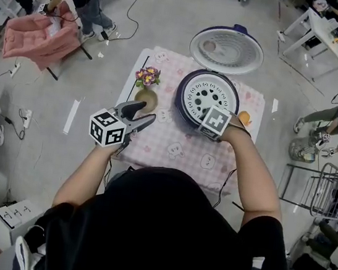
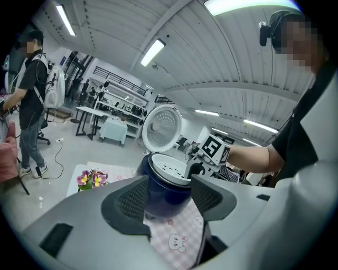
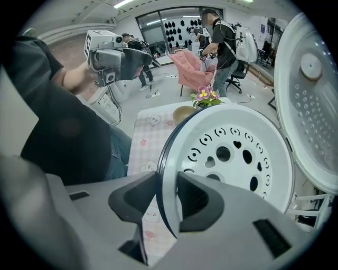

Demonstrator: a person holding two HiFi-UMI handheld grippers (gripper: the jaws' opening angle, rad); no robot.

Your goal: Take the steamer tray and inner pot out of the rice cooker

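The dark blue rice cooker (image 1: pixel 182 104) stands on the pink checked table (image 1: pixel 173 150) with its lid (image 1: pixel 226 51) swung open behind it. A white perforated steamer tray (image 1: pixel 204 95) sits in its top, over the inner pot's dark rim. My right gripper (image 1: pixel 212 117) points steeply down at the cooker's near edge. In the right gripper view its jaws (image 3: pixel 169 198) straddle the tray (image 3: pixel 232 158) rim, pads against both sides. My left gripper (image 1: pixel 145 116) hovers open left of the cooker (image 2: pixel 158 196), nothing between its jaws (image 2: pixel 169 198).
A small pot of purple flowers (image 1: pixel 147 77) stands on the table's left side, near the left gripper. A small orange thing (image 1: pixel 244 118) lies right of the cooker. People, a pink-covered chair (image 1: pixel 36 34) and desks surround the table.
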